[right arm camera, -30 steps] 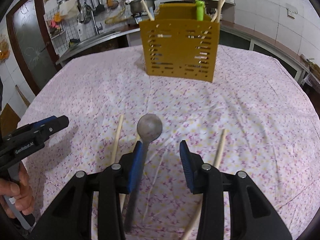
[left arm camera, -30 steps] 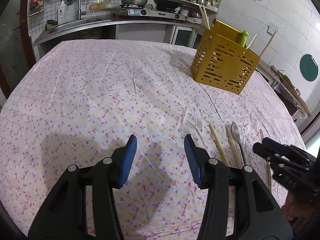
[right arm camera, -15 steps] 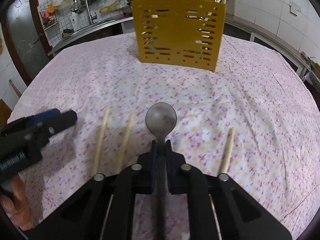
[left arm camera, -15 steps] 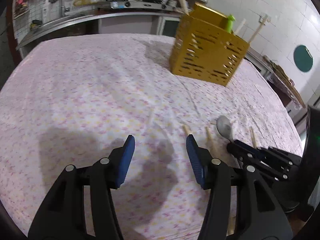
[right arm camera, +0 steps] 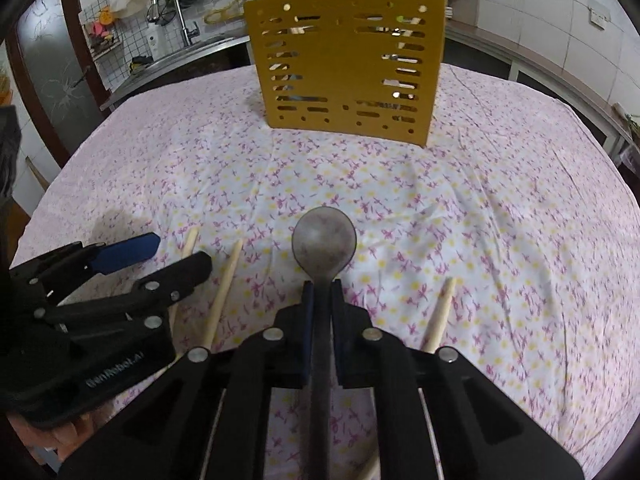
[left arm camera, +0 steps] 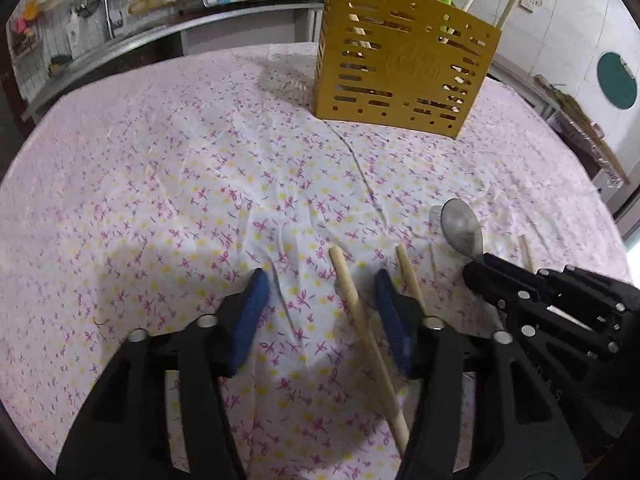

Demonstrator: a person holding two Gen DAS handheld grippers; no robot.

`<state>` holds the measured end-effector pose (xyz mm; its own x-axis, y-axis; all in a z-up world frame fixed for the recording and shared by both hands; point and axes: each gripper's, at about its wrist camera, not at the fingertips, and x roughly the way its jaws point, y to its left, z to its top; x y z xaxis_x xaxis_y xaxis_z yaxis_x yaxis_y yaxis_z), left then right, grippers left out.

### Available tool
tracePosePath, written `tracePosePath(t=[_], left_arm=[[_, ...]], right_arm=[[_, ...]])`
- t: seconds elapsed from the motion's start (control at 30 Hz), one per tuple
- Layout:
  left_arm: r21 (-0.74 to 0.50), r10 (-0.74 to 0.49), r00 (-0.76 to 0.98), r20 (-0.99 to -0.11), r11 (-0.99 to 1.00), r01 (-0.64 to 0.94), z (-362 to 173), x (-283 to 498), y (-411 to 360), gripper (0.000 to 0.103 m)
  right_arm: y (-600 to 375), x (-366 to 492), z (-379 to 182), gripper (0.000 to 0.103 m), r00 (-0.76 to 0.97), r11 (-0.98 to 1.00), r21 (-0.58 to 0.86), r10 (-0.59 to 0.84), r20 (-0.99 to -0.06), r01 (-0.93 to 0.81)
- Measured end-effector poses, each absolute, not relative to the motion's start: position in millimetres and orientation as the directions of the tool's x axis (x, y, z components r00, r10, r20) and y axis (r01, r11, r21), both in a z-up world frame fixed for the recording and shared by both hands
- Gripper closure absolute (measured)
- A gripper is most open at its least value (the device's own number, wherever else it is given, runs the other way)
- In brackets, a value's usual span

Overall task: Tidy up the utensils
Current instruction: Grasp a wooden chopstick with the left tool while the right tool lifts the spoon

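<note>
Two grippers work at once: your right gripper (right arm camera: 320, 300) is clamped on the metal spoon (right arm camera: 324, 240) handle, bowl forward for the yellow slotted utensil holder (right arm camera: 344, 64) already holding chopsticks, while your left gripper (left arm camera: 320, 312), jaws apart, straddles a wooden chopstick (left arm camera: 360, 320) on the tablecloth (left arm camera: 160, 184).

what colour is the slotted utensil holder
Mustard yellow holder, clearest in the right wrist view.

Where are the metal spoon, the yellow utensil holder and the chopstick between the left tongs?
metal spoon (right arm camera: 324, 238): right wrist view, on its bowl.
yellow utensil holder (right arm camera: 344, 64): right wrist view, on its slotted front wall.
chopstick (left arm camera: 356, 304): left wrist view, on its shaft.
</note>
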<state>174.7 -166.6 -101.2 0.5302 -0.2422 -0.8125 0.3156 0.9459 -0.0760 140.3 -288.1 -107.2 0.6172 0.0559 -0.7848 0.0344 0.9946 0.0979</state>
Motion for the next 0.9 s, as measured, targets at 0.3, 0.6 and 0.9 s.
tracePosePath(t=[0.3, 0.6, 0.9], left_arm=[[-0.119, -0.27, 0.543, -0.795, 0.948, 0.296, -92.8, 178.0, -150.6, 0.101], [-0.176, -0.335, 0.622, -0.708, 0.937, 0.303, -48.6, 165.0, -134.7, 0.103], [-0.195, -0.361, 0.663, -0.656, 0.93, 0.313, -17.8, 150.6, -119.9, 0.103]], right_arm=[[-298.5, 140.1, -91.0, 0.095, 0.675, 0.984, 0.175, 0.113, -0.729, 0.024], [-320.0, 107.5, -31.4, 0.095, 0.821, 0.974, 0.228, 0.117, -0.558, 0.015], [-339.3, 83.9, 6.6, 0.095, 0.881, 0.967, 0.255, 0.112, -0.46, 0.01]])
